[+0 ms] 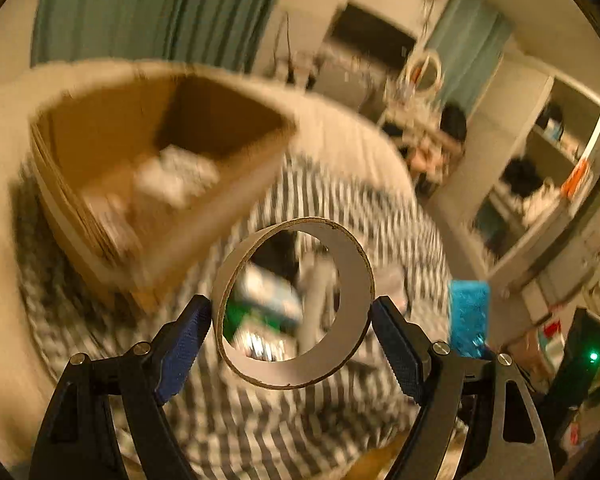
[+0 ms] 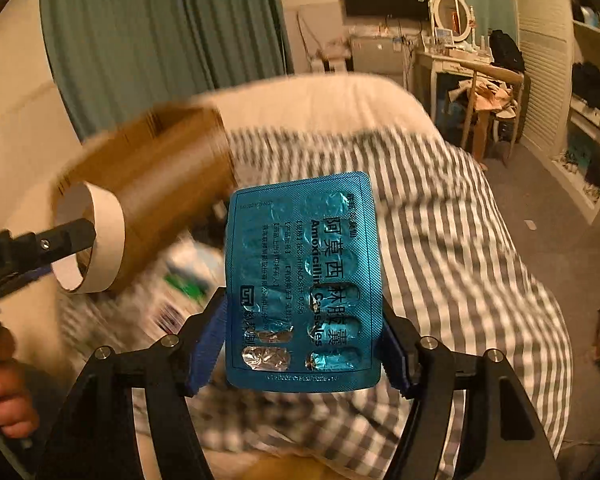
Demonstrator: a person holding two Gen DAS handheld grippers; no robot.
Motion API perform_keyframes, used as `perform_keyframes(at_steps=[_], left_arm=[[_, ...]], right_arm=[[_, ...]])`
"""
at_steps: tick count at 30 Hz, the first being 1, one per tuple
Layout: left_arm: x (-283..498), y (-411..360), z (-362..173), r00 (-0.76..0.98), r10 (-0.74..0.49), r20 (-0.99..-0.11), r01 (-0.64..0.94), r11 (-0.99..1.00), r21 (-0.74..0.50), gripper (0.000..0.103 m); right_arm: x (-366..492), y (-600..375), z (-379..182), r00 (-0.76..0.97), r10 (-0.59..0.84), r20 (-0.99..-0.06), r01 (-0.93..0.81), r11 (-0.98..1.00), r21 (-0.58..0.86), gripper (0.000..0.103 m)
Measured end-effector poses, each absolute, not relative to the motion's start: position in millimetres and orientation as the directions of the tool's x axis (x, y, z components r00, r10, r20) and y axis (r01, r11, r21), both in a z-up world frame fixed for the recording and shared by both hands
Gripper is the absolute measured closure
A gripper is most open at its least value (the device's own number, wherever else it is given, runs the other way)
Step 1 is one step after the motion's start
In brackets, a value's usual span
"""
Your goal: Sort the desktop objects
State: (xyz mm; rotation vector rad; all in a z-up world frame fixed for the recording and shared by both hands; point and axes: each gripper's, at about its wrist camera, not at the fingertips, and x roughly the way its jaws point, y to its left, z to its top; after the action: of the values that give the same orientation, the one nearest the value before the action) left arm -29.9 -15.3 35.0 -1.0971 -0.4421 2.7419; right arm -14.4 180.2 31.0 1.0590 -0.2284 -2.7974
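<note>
I judge the sorting midway: my left gripper (image 1: pixel 291 322) clamps a ring (image 1: pixel 294 304) and my right gripper (image 2: pixel 303 330) clamps a blister pack (image 2: pixel 304 280), both in the air above the striped bed (image 2: pixel 440 216), neither yet in the box (image 1: pixel 160 168). The box already holds blurred items; more lie near the bed's near edge. The ring's opening faces me; the pack stands upright, long axis vertical.

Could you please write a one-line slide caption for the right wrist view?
Right gripper holds a blue blister pack above the striped bedding.
</note>
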Motion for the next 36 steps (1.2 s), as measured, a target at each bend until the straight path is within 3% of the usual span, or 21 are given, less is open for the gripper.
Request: perform_keyframes(at_steps=[5, 9, 14, 20, 21, 22, 26, 30, 36], left_arm=[[-53.4, -59.0, 99.1, -0.819, 0.183, -0.544, 0.039, -0.928, -0.37, 0.019], [-100.3, -96.9, 120.4, -0.805, 0.112, -0.583, 0.161, -0.904, -0.396, 0.019], [-116.7, -139.5, 87.1, -0.831, 0.009, -0.556, 0.252, -0.885, -0.391, 0.019], [-141.2, -166.4, 43.7, -0.783, 0.014, -0.621, 0.305, -0.863, -0.404, 0.018], [-142.9, -167.0, 41.2, -0.786, 0.022, -0.617, 0.303, -0.857, -0.417, 0.017], [-144.7, -167.1, 40.0, -0.79, 0.031, -0.613, 0.296, -0.855, -0.425, 0.015], [-140.9, -151.7, 42.6, -0.81, 0.011, -0.586, 0.266, -0.885, -0.383, 0.0], [-137.6, -133.2, 49.1, -0.808, 0.004, -0.589, 0.226, -0.921, -0.316, 0.0], [-108.6, -100.9, 75.0, -0.836, 0.091, -0.542, 0.099, -0.945, -0.312, 0.0]], right_arm=[[-34.8, 144.8, 105.6, -0.822, -0.258, -0.508, 0.178, -0.963, 0.201, 0.036], [-72.0, 98.9, 141.8, -0.831, -0.369, -0.416, 0.289, -0.926, 0.243, 0.036], [-136.4, 46.6, 128.9, -0.779, -0.43, -0.457, 0.348, -0.902, 0.256, 0.036], [-190.4, 14.4, 99.8, -0.748, -0.436, -0.5, 0.333, -0.899, 0.285, 0.035], [-196.9, 13.0, 96.3, -0.751, -0.432, -0.499, 0.316, -0.899, 0.302, 0.031], [-199.5, 13.6, 93.4, -0.753, -0.43, -0.497, 0.302, -0.898, 0.319, 0.02], [-193.8, 22.6, 91.2, -0.771, -0.413, -0.485, 0.269, -0.901, 0.34, 0.012], [-168.6, 46.0, 91.2, -0.784, -0.352, -0.511, 0.207, -0.925, 0.32, 0.012], [-103.9, 119.2, 102.5, -0.814, -0.24, -0.529, 0.108, -0.957, 0.269, 0.009]])
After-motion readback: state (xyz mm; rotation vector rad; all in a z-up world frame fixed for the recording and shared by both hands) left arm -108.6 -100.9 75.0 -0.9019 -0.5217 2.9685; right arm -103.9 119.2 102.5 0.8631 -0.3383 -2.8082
